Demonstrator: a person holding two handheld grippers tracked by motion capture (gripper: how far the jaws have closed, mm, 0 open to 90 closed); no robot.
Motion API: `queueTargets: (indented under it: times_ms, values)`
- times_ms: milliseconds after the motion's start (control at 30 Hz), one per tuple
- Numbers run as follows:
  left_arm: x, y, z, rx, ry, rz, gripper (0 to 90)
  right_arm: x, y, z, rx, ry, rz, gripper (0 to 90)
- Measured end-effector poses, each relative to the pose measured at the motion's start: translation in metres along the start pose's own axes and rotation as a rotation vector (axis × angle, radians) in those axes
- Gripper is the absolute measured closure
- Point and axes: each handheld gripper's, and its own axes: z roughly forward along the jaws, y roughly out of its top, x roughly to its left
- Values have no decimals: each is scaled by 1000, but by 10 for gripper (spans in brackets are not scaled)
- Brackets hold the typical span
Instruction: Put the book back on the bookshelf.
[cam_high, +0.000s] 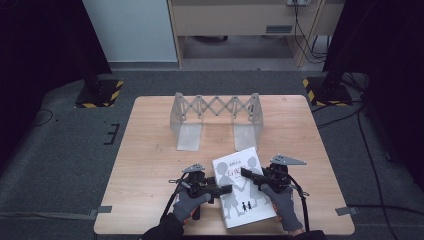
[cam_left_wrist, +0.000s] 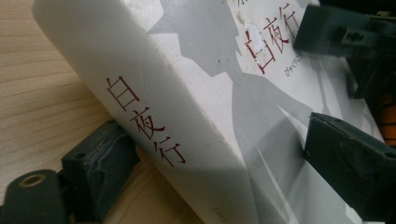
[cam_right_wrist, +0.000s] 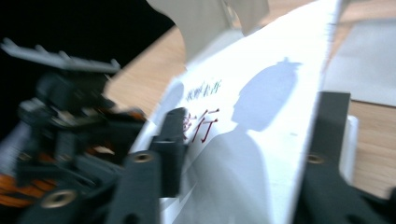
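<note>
**White book between two grippers at the table's near edge**

White and grey, the book (cam_high: 244, 187) lies flat on the wooden table (cam_high: 150, 150), near its front edge, with red lettering on cover and spine. The left gripper (cam_high: 227, 189) reaches in from the spine side: one jaw sits low on the table against the spine, the other over the cover, so the jaws straddle the book's thickness. Whether they press on it I cannot tell. The right gripper (cam_high: 246, 173) straddles the opposite edge, jaws parted. A folding metal rack (cam_high: 216, 117) stands well behind.
</note>
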Motion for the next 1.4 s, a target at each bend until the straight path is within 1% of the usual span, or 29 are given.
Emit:
queueTargets:
  times_ms: [33, 67, 100, 167, 200, 233, 267, 333, 367, 400, 433, 467, 500, 533, 567, 600, 633, 667, 833, 867, 1033, 1100, 1133, 1167, 1233, 1267, 1333, 1400]
  values:
    - [0, 0, 0, 0, 5, 4, 99, -1, -3, 2, 22, -22, -34, 495]
    - [0, -1, 0, 0, 8, 8, 99, -1, -3, 2, 22, -22, -34, 495]
    - [0, 0, 0, -3, 8, 8, 106, -1, -3, 2, 34, -24, -28, 471]
    - [1, 0, 0, -4, 17, 11, 136, -4, -3, 2, 49, -46, -29, 427]
    - [1, 0, -1, -3, 25, 10, 136, -4, -3, 2, 49, -46, -29, 427]
    - [2, 0, -1, -4, 24, 6, 149, -5, -4, 0, 56, -62, -41, 413]
    - [2, 0, 0, -2, 25, 8, 152, -6, -4, 0, 55, -70, -41, 396]
    - [2, 0, 0, 3, 30, 6, 154, -8, -5, 0, 65, -72, -33, 380]
    - [3, 0, 0, 6, 32, 4, 155, -9, -5, 0, 65, -87, -35, 362]
    - [3, -1, 1, 7, 30, -3, 157, -9, -5, 0, 65, -106, -48, 352]
    - [3, -1, 1, 8, 35, 0, 160, -9, -5, 0, 74, -120, -63, 343]
    - [4, -1, 1, 14, 43, 8, 167, -10, -5, -1, 74, -153, -84, 342]
    - [3, -1, 1, 16, 50, 13, 179, -11, -5, -2, 80, -213, -111, 348]
    - [3, -2, 1, 18, 55, 12, 184, -13, -5, -2, 109, -233, -105, 379]
    - [4, -2, 2, 21, 56, -1, 185, -16, -7, -4, 116, -233, -97, 404]
    - [6, -3, 3, 21, 50, -18, 185, -18, -8, -5, 109, -225, -86, 404]
    - [7, -3, 3, 18, 47, -19, 189, -20, -9, -4, 131, -214, -62, 394]
    - [6, -3, 3, 20, 51, -18, 190, -20, -10, -3, 143, -218, -56, 381]
    - [6, -3, 2, 22, 52, -18, 190, -23, -13, 0, 146, -192, 11, 358]
    - [6, -3, 2, 22, 52, -19, 190, -24, -13, 1, 153, -175, 34, 352]
    - [4, 0, 0, 33, 52, -19, 197, -25, -13, 2, 146, -165, 42, 363]
    - [2, 2, -2, 33, 47, -3, 204, -24, -12, 0, 127, -157, 64, 402]
    - [1, 4, -3, 24, 46, -5, 211, -24, -11, -1, 113, -152, 77, 423]
    - [0, 5, -6, 8, 40, -9, 232, -25, -10, -2, 96, -147, 89, 446]
    - [-1, 8, -11, -19, 37, 8, 265, -24, -8, -5, 46, -137, 110, 485]
    - [-3, 10, -12, -27, 33, 15, 275, -23, -6, -6, 25, -133, 104, 488]
    - [-5, 12, -15, -44, 20, 36, 286, -20, -4, -8, -6, -126, 91, 490]
    - [-7, 13, -15, -57, 13, 47, 291, -18, -3, -9, -31, -120, 77, 495]
